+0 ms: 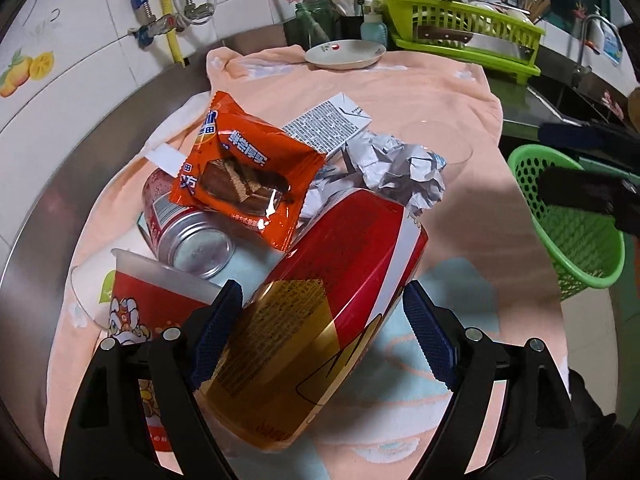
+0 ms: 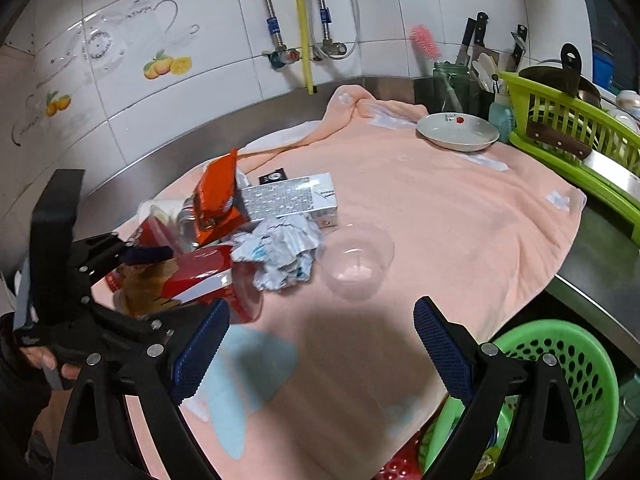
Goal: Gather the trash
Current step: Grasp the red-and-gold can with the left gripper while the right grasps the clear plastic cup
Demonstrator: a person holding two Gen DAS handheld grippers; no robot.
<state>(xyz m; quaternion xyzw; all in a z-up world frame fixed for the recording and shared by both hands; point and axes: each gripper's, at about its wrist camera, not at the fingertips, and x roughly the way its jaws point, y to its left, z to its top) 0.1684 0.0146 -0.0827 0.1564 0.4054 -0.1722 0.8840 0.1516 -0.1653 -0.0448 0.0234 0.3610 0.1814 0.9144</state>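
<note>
My left claw (image 1: 320, 312) is spread wide, its blue pads (image 1: 214, 328) standing on either side of a red-and-gold can (image 1: 332, 280), which lies tilted between them; I can't tell whether either pad touches it. My right claw (image 2: 320, 344) is also wide open, with nothing between its pads (image 2: 440, 344). My left hand (image 2: 44, 360) grips the handle.

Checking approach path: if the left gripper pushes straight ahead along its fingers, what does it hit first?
The red and gold package: it already lies between the open left gripper fingers, so going on would likely push it into the crumpled paper behind. Depth is unclear.
</note>
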